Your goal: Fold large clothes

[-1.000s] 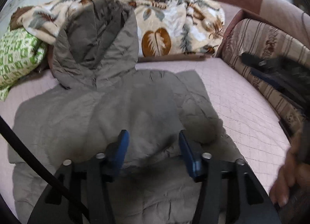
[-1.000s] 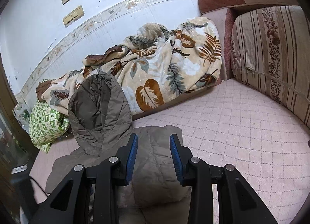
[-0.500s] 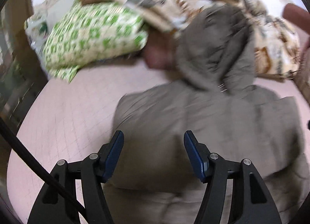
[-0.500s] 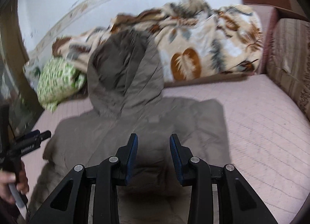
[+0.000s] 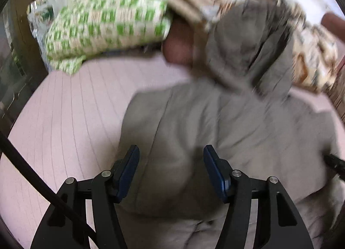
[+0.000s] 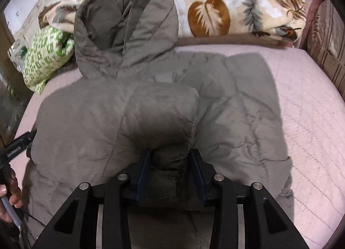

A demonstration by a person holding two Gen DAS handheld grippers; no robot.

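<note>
A large grey-brown hooded padded jacket (image 6: 90,124) lies spread on the pink quilted bed, hood (image 6: 127,22) propped against the bedding at the back; a sleeve (image 6: 161,109) is folded over its middle. My right gripper (image 6: 170,158) is low over the folded sleeve, jaws open with padded fabric between them. My left gripper (image 5: 171,152) is open and empty above the jacket's left part (image 5: 194,132); that view is blurred. The left gripper also shows at the left edge of the right wrist view (image 6: 19,143).
A leaf-print blanket (image 6: 237,5) is heaped along the back wall. A green-and-white checked pillow (image 5: 107,22) lies at the back left. A striped sofa arm (image 6: 327,42) bounds the right side. Pink quilted bed cover (image 6: 312,109) surrounds the jacket.
The left gripper has swung to the jacket's left side. The right gripper has moved forward and down over the jacket, its jaws now around the folded sleeve.
</note>
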